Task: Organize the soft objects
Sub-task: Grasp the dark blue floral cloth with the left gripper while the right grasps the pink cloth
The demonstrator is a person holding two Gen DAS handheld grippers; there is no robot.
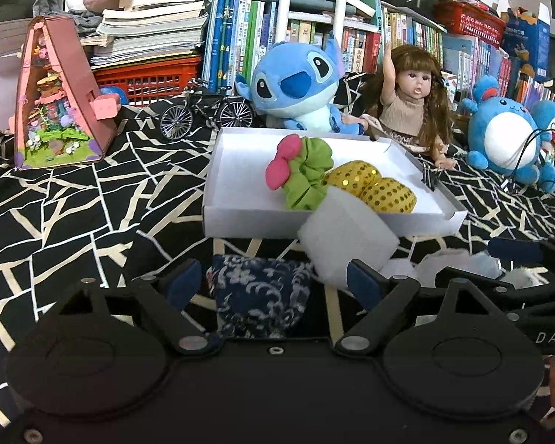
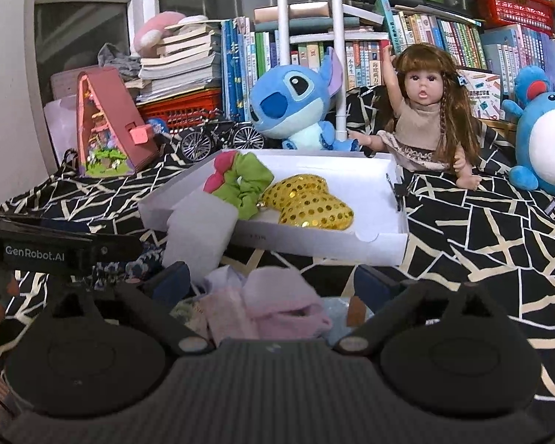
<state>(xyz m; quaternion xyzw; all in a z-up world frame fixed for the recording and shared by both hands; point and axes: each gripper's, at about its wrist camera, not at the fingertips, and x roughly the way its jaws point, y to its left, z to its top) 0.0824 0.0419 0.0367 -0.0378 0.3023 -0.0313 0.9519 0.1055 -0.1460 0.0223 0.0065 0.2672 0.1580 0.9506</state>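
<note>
Grippers side by side over the near edge of the black cloth with pale lines [image 1: 74, 199], both pointing toward the white shallow box [image 1: 240, 185] that sits in the middle of the surface. Left gripper [image 1: 273, 281] has its jaws standing wide apart, nothing pinched, and between its blue pads lies a dark blue cloth with a white floral print [image 1: 259, 296], flat on the surface just short of the box's near wall. Right gripper [image 2: 273, 285] is spread wide too, pads clear of everything, with a pale pink fabric piece [image 2: 277, 307] lying loose between them amid a small heap of other light fabrics. A white foam block [image 1: 344, 233] stands tilted against the box's near wall, between the two grippers. Inside the box, a green scrunchie [image 1: 307, 174] with a pink bow [image 1: 281, 162] sits toward the left, touching a gold sequined heart [image 1: 373, 188] toward the right. Along the far edge, a blue plush [image 1: 296, 85] and a long-haired doll [image 1: 407, 107] sit upright behind the box, and a small model bicycle [image 1: 207, 111] stands to their left.
</note>
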